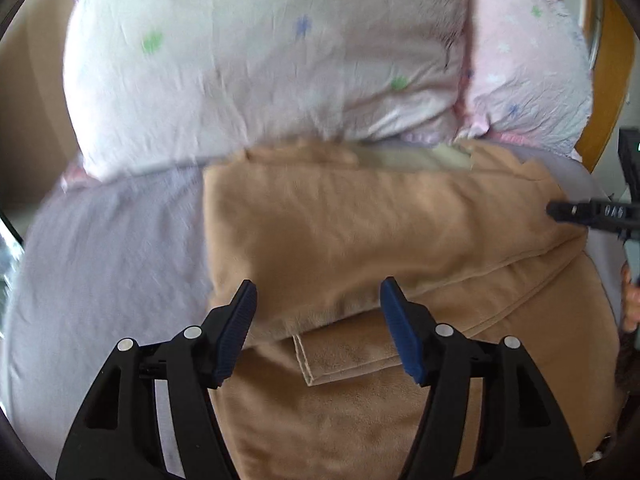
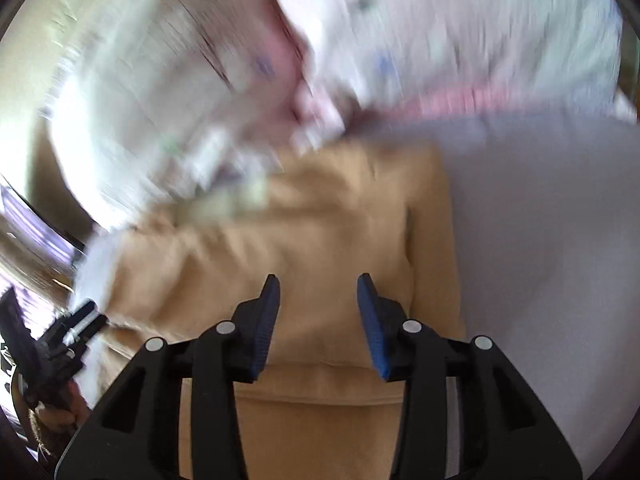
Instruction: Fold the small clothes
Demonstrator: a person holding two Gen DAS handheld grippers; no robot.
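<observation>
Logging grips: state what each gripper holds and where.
Nothing is held. The left gripper and right gripper are both open above the tan garment.

I am working in a home bedroom, on a bed: a pale lilac bedsheet [image 1: 104,248] spreads under my tongs, plump white and pink pillows printed with small coloured stars [image 1: 248,68] lie beyond, against an orange-brown wooden bed frame [image 1: 612,60].

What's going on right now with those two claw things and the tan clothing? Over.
Left gripper open, empty, over the tan garment. Right gripper open, empty too. Garment partly folded on the lilac sheet. Pillows behind, touching its far edge.
</observation>
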